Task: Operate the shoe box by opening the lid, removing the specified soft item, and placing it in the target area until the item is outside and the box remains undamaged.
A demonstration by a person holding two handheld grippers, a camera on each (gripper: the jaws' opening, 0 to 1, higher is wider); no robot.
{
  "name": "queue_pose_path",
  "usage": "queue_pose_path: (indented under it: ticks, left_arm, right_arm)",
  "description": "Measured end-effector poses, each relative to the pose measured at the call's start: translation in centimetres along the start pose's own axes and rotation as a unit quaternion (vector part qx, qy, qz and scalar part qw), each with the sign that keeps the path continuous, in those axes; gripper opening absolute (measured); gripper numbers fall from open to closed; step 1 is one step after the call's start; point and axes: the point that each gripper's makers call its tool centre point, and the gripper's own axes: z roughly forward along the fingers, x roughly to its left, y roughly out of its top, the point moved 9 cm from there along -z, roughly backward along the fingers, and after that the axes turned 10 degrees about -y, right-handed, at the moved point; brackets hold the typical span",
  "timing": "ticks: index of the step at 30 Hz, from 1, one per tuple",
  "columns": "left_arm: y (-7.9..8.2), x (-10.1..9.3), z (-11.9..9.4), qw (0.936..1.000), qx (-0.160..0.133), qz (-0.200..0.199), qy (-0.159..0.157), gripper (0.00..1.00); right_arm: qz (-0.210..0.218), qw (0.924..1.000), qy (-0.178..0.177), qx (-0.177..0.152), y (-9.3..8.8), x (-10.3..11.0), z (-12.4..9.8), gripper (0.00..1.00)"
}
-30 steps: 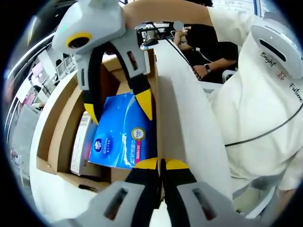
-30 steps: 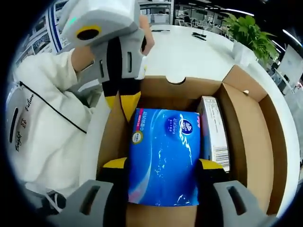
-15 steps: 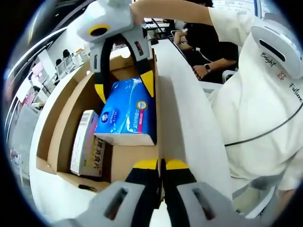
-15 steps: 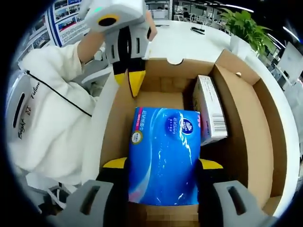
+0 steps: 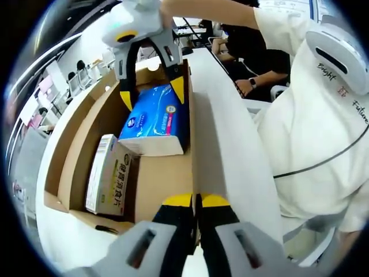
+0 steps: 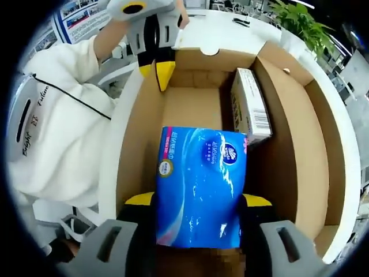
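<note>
The shoe box [image 6: 291, 144] is the largest item: an open brown cardboard carton running from the top centre to the lower right of the right gripper view. Its white lid [image 5: 228, 150] stands upright through the centre of the left gripper view, folded back on the side nearest your white sleeve [image 5: 314, 133].

The blue tissue pack [image 6: 199, 184], the soft item, sits at lower centre of the right gripper view and upper centre-left of the left gripper view [image 5: 155, 112]. It appears raised off the box floor, above the box interior and not yet outside the walls.

A small printed carton [image 6: 249, 104] lies along the inner wall at upper right of the right gripper view.

Your right gripper [image 6: 199, 202] has its jaws clamped on the two long sides of the tissue pack. Your left gripper [image 5: 196, 199] has its yellow tips pressed together on the edge of the lid, at bottom centre of the left gripper view.

Handling: expect the pack to be light and compressible, with a slick plastic wrap. Grip across the width at mid-length, as you do now; a hold near one end would likely let it sag or slide. Use moderate pressure, since hard squeezing probably deforms it. Clear the cardboard walls without scraping them.
</note>
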Motion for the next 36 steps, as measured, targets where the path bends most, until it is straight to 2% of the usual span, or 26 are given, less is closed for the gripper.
queue_pose_path:
  ticks: [8, 12, 15, 24, 29, 36]
  left_arm:
    - [0.0, 0.0, 0.0, 1.0, 0.0, 0.0, -0.001, 0.01]
    - [0.0, 0.0, 0.0, 1.0, 0.0, 0.0, -0.001, 0.01]
    - [0.0, 0.0, 0.0, 1.0, 0.001, -0.001, -0.001, 0.01]
    - [0.1, 0.0, 0.0, 1.0, 0.002, 0.0, -0.001, 0.01]
    - [0.0, -0.1, 0.0, 1.0, 0.001, 0.001, 0.0, 0.01]
    - [0.1, 0.0, 0.0, 1.0, 0.003, -0.001, -0.002, 0.01]
  right_arm:
    - [0.008, 0.9997, 0.009, 0.021, -0.1, -0.3, 0.2, 0.6]
    - [-0.001, 0.9982, -0.001, 0.061, 0.5, 0.0, 0.6, 0.62]
    - [-0.003, 0.9971, -0.002, 0.076, 0.9, 0.0, 1.1, 0.64]
    - [-0.009, 0.9957, -0.006, 0.092, 1.0, 0.2, 3.0, 0.71]
    - [-0.005, 0.9937, -0.001, 0.112, 1.2, -1.2, 3.8, 0.74]
    - [0.002, 0.9933, 0.012, 0.115, 0.8, -0.6, 4.5, 0.79]
